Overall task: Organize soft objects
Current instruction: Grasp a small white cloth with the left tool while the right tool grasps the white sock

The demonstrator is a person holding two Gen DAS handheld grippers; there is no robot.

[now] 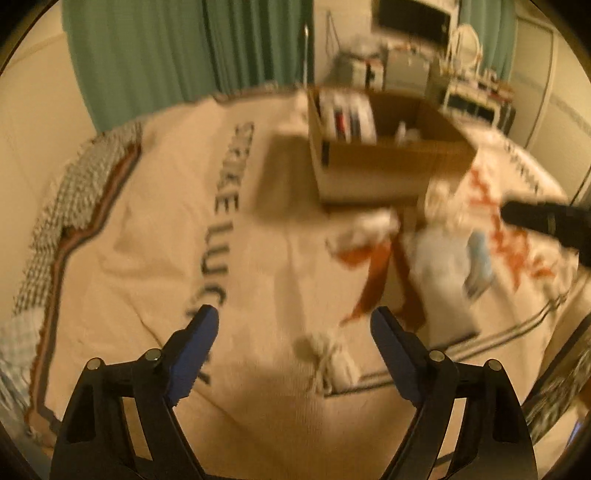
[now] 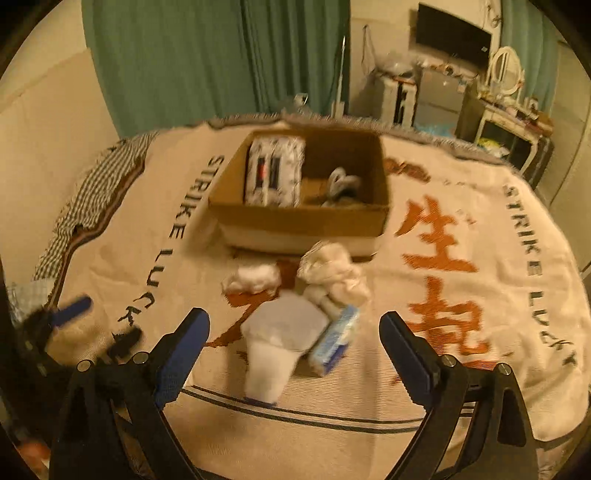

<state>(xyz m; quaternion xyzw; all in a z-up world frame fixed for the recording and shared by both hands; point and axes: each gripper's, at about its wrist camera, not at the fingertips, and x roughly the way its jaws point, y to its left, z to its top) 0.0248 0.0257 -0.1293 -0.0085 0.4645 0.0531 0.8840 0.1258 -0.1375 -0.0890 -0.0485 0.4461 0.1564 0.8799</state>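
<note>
A cardboard box stands on the cream blanket and holds a folded patterned cloth and a small grey item. In front of it lie white balled socks, another white bundle, a pale grey-white sock and a blue-white packet. My right gripper is open, above the pale sock. My left gripper is open above the blanket, left of the pile; its view is blurred. The box also shows there. A small beige bundle lies just below it.
The blanket with orange characters and "STRIKE LUCKY" text covers the bed. A checked cloth lies at the left edge. Green curtains, a TV and a dressing table stand behind. The other gripper shows at the right edge.
</note>
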